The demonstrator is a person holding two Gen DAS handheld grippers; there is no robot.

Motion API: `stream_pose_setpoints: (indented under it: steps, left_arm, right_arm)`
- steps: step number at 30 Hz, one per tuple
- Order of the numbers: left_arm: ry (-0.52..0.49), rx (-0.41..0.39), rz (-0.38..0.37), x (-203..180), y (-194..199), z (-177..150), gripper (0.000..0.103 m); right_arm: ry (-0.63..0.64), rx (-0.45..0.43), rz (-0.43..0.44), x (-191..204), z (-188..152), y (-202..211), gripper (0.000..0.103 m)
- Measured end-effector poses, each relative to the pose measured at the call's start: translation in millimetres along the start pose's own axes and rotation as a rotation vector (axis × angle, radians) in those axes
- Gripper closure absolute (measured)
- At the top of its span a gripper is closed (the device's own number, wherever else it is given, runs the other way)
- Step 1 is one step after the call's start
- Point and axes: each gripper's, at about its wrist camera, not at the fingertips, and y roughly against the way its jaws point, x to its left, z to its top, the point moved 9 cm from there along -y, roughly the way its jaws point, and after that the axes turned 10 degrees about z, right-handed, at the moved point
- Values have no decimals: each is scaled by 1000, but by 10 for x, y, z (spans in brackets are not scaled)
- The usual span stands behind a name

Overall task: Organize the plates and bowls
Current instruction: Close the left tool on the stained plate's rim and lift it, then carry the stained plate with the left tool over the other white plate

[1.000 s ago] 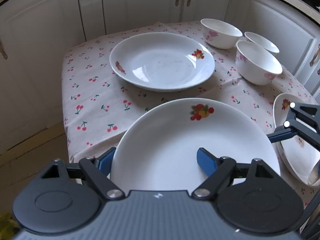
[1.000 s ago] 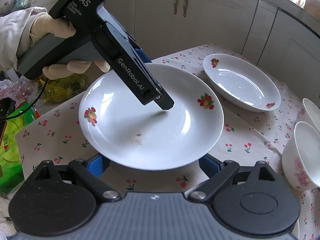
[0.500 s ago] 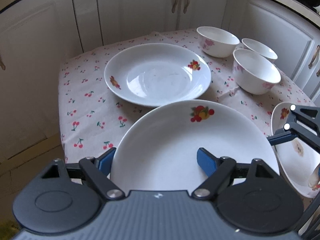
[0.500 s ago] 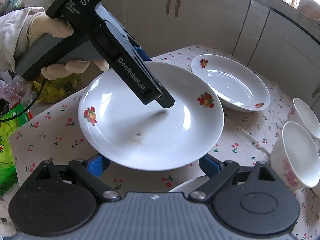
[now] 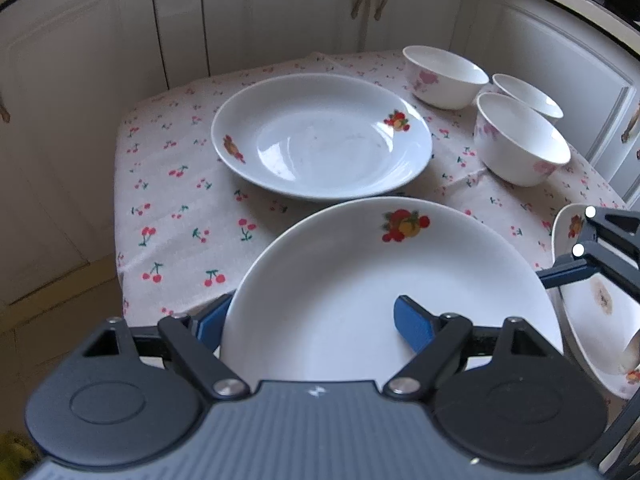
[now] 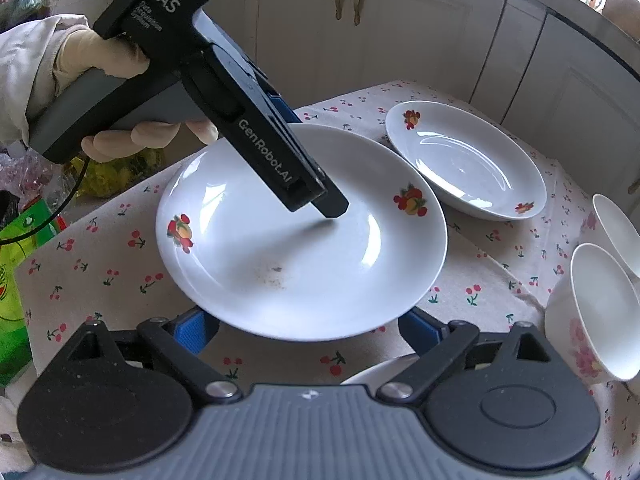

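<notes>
My left gripper (image 5: 312,318) is shut on the rim of a white fruit-print plate (image 5: 384,280) and holds it above the table; one finger lies on top of the plate, the other under it. This plate also shows in the right wrist view (image 6: 300,240), with the left gripper (image 6: 320,204) reaching over it. A second fruit-print plate (image 5: 320,136) lies on the cherry tablecloth beyond; it also shows in the right wrist view (image 6: 468,160). My right gripper (image 6: 304,326) is open, below the held plate's near rim. A third plate (image 5: 592,304) lies at the right.
Three white bowls with pink flowers (image 5: 444,76) (image 5: 520,138) (image 5: 528,94) stand at the far right of the table (image 5: 172,184). White cabinets (image 5: 280,4) close in behind. Bags (image 6: 16,240) lie off the table's left edge. A plate rim (image 6: 376,372) shows under my right gripper.
The left gripper has carried the held plate closer to the far plate. The right gripper has followed; a plate rim has come into view beneath it.
</notes>
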Motion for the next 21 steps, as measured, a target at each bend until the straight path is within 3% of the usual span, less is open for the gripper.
stream_pose_setpoints:
  steps: [5,8,21]
  left_arm:
    - [-19,-12,32,-3,54,-23,10]
    - [-44,-36,76,-2,160,-37,8]
    - [-57,-108,140,-97,637,-37,4]
  right_arm:
    - [11,-3,-10,16,-11,25,0]
    - [15,-15,-9,27,-17,113,0]
    - [2,-101,-51,124,-97,560,0]
